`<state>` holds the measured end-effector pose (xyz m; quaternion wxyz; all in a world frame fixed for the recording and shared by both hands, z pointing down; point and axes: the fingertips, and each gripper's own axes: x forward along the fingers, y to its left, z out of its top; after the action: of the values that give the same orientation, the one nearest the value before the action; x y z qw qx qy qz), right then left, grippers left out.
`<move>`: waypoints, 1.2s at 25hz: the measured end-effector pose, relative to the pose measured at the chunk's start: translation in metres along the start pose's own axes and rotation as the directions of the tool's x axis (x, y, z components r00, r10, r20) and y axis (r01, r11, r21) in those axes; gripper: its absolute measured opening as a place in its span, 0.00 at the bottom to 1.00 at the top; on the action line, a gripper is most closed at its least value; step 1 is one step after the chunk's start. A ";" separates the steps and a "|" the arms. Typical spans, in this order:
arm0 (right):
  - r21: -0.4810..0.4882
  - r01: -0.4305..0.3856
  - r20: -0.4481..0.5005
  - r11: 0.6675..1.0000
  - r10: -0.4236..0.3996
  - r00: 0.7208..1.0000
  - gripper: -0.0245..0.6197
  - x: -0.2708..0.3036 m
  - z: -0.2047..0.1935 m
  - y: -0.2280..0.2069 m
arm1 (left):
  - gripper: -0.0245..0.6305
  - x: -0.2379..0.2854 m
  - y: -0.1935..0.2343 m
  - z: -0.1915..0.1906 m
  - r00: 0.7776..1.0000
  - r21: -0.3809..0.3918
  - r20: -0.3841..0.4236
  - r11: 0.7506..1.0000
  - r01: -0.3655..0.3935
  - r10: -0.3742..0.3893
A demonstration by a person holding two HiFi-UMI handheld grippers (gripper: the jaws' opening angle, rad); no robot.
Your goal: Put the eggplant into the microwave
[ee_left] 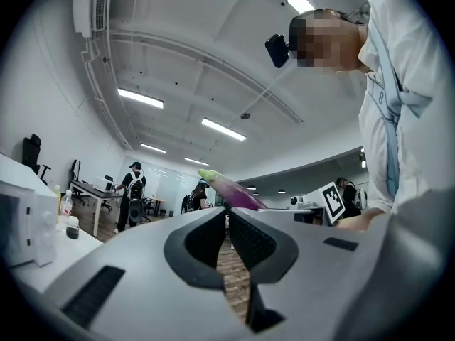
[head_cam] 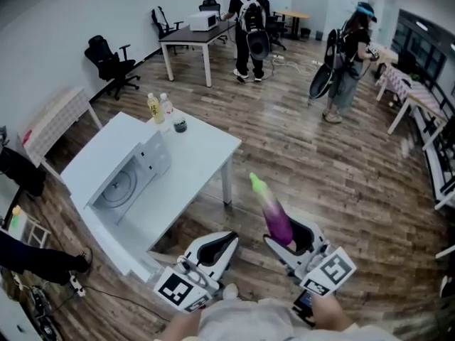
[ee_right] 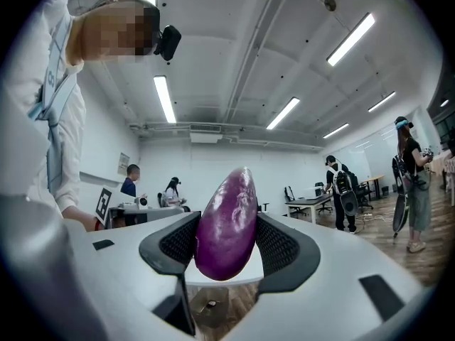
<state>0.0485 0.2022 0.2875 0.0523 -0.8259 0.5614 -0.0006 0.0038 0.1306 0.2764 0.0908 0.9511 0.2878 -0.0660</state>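
A purple eggplant (head_cam: pixel 276 215) with a green stem end stands tilted up between the jaws of my right gripper (head_cam: pixel 288 239), which is shut on it above the wood floor. The right gripper view shows the eggplant (ee_right: pixel 229 222) pinched at its lower half by the right gripper (ee_right: pixel 227 236). My left gripper (head_cam: pixel 220 244) hangs beside it, shut with nothing held; its jaws (ee_left: pixel 226 222) meet at the tips. The white microwave (head_cam: pixel 124 180) sits on the white table (head_cam: pixel 206 144) to the left, door open, round turntable showing. The eggplant (ee_left: pixel 231 189) also shows past the left jaws.
Two bottles (head_cam: pixel 155 109) and a small dark jar (head_cam: pixel 180 126) stand at the table's far corner. Two people (head_cam: pixel 250 23) (head_cam: pixel 348 59) stand at the back near another table (head_cam: pixel 195 38). A black office chair (head_cam: pixel 110 62) is far left; a pale table (head_cam: pixel 416 94) stands far right.
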 end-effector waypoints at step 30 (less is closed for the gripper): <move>0.049 -0.699 -0.102 0.714 0.699 0.707 0.44 0.314 -0.038 -0.006 | 0.06 -0.056 0.255 0.014 0.738 0.071 0.100 0.735 -0.674 0.667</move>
<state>0.1675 -0.0898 0.3074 0.0197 -0.5505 0.8341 -0.0295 0.0995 -0.1105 0.3073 0.0695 0.9914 -0.0811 -0.0759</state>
